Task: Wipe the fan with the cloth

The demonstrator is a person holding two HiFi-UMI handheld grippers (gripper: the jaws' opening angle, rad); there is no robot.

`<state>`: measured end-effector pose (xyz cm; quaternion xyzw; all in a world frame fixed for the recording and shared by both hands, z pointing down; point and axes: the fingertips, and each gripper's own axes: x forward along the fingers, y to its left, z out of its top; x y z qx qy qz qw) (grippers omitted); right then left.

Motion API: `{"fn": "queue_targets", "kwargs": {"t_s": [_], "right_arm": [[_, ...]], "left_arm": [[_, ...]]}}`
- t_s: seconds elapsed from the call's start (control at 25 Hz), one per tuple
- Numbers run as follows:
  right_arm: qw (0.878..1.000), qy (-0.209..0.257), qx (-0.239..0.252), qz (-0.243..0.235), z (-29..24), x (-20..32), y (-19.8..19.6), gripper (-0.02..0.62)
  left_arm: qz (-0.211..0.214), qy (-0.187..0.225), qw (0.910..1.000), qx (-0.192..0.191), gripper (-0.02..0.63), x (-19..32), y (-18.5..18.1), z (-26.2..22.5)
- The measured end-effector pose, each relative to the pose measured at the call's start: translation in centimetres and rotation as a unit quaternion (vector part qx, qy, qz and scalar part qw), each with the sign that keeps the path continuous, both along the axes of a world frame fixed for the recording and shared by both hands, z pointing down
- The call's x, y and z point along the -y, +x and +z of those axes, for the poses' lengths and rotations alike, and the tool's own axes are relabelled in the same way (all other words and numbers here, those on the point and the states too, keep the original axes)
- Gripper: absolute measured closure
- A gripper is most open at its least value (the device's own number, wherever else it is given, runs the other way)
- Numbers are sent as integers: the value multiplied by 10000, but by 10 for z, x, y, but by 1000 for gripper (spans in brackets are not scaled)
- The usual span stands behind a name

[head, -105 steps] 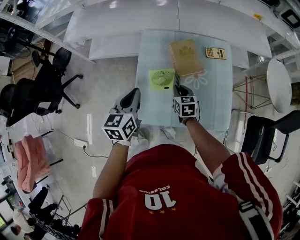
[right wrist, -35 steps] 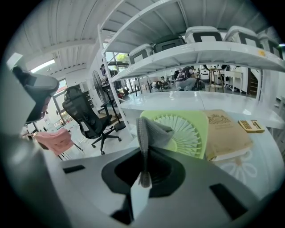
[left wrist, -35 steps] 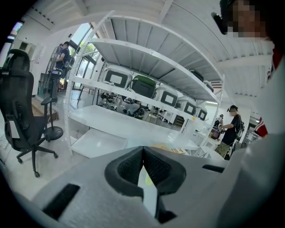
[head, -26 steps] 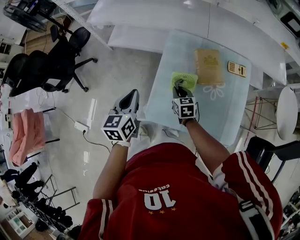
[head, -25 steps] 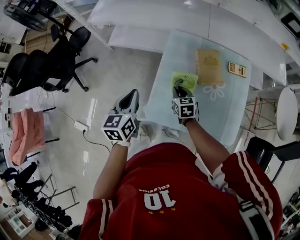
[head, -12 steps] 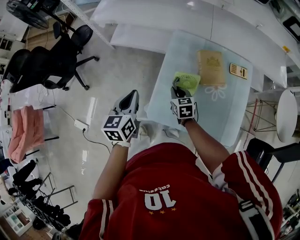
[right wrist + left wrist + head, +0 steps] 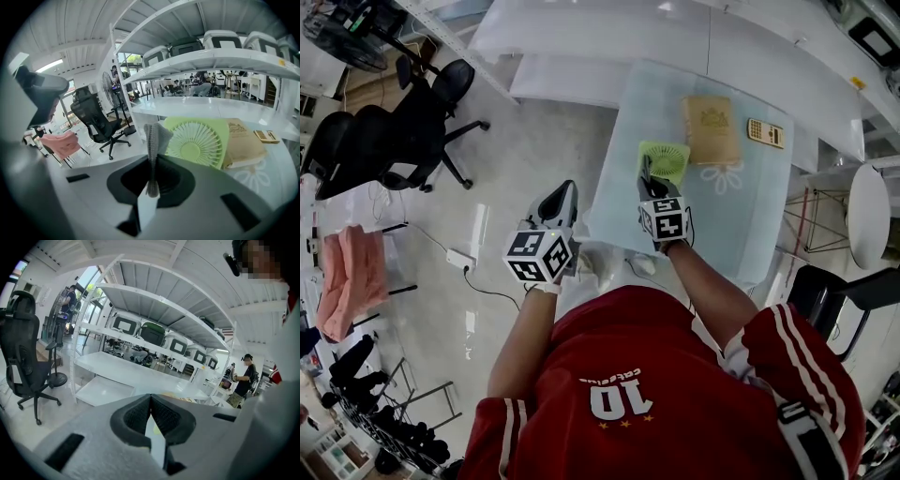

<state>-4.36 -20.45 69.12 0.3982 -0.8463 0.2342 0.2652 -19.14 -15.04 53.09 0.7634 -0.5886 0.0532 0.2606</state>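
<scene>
A lime-green square fan (image 7: 665, 159) lies flat on the pale glass table (image 7: 722, 225); in the right gripper view the fan (image 7: 199, 140) fills the middle just beyond the jaws. My right gripper (image 7: 648, 180) is at the fan's near left corner, shut on a grey cloth (image 7: 155, 138) that sticks up between its jaws. That gripper (image 7: 151, 164) holds the cloth's free end just short of the fan's grille. My left gripper (image 7: 562, 201) hangs off the table's left side over the floor, and the left gripper (image 7: 150, 401) is shut with nothing in it.
A tan book (image 7: 710, 128) lies right behind the fan, and a small calculator (image 7: 766, 132) sits further right. White shelving (image 7: 609, 37) runs along the back. Black office chairs (image 7: 412, 131) stand on the floor at left. A round white side table (image 7: 869, 202) is at right.
My right gripper with the cloth has shifted slightly left along the fan's near edge. The left gripper has stayed where it was.
</scene>
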Motion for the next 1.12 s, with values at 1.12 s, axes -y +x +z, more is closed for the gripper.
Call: {"fn": "queue_targets", "kwargs": {"t_s": [1.12], "right_arm": [[9955, -185, -177, 911, 18, -7, 102, 574]], "left_arm": [[1070, -164, 9941, -69, 603, 26, 95, 17]]}}
